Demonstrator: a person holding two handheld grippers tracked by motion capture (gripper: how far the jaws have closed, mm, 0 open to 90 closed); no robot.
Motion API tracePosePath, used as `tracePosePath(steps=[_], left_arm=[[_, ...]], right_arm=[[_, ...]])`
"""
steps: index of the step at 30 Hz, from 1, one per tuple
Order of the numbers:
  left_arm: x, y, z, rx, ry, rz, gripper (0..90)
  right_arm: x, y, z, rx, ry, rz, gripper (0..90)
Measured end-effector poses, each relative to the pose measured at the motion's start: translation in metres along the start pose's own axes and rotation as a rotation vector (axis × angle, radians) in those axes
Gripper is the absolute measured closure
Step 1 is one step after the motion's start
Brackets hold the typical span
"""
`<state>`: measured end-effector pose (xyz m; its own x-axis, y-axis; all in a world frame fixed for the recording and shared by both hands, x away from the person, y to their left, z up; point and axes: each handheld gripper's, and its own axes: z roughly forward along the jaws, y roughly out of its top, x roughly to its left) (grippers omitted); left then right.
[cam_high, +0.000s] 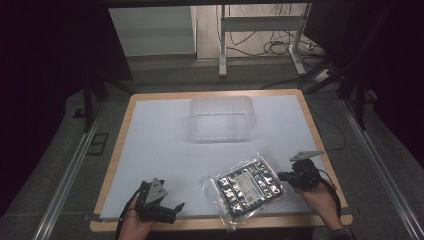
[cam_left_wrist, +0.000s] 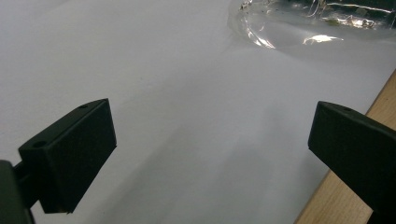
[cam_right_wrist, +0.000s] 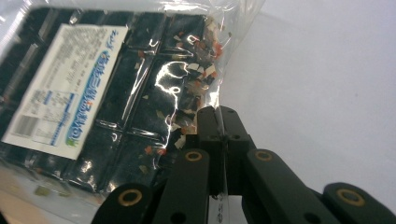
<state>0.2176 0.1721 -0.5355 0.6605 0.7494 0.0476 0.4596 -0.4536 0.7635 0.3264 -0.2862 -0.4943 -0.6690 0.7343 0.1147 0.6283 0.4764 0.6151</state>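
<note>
A clear plastic bag (cam_high: 247, 185) holding a dark tray of black compartments with a white label lies on the white sheet near the table's front right. My right gripper (cam_high: 283, 176) is at the bag's right edge. In the right gripper view the right gripper (cam_right_wrist: 218, 116) has its jaws together, pinching the thin clear edge of the bag (cam_right_wrist: 116, 84). My left gripper (cam_high: 172, 210) rests at the front left, apart from the bag. Its jaws stand wide in the left gripper view, where the left gripper (cam_left_wrist: 212, 130) has nothing but white sheet between them and a corner of the bag (cam_left_wrist: 299, 23) lies beyond.
A clear plastic container (cam_high: 221, 119) stands at the back middle of the white sheet (cam_high: 160, 145). The wooden table edge (cam_left_wrist: 345, 186) runs close by the left gripper's right jaw. Metal rails flank the table on both sides.
</note>
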Motion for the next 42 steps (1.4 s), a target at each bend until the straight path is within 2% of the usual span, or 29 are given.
tracePosePath(steps=[6,12,16,21,29,42], left_arm=[[0.001,0.000,-0.002,-0.016,0.006,-0.011,0.6],[0.001,0.000,-0.003,-0.021,0.010,-0.013,0.6],[0.001,0.001,-0.004,-0.033,0.014,-0.018,0.5],[0.002,0.001,-0.005,-0.042,0.012,-0.022,0.5],[0.003,0.002,-0.009,-0.087,-0.003,-0.044,0.1],[0.003,0.002,-0.009,-0.089,-0.001,-0.046,0.1]], right_arm=[[0.006,0.004,-0.013,-0.048,0.019,-0.004,88.7],[0.008,0.008,-0.023,-0.075,0.070,0.020,88.8],[0.009,0.017,-0.035,-0.110,0.126,0.045,88.8],[0.014,0.029,-0.045,-0.125,0.144,0.028,88.8],[0.023,0.052,-0.066,-0.153,0.180,-0.007,88.8],[0.041,0.079,-0.095,-0.184,0.221,-0.073,88.8]])
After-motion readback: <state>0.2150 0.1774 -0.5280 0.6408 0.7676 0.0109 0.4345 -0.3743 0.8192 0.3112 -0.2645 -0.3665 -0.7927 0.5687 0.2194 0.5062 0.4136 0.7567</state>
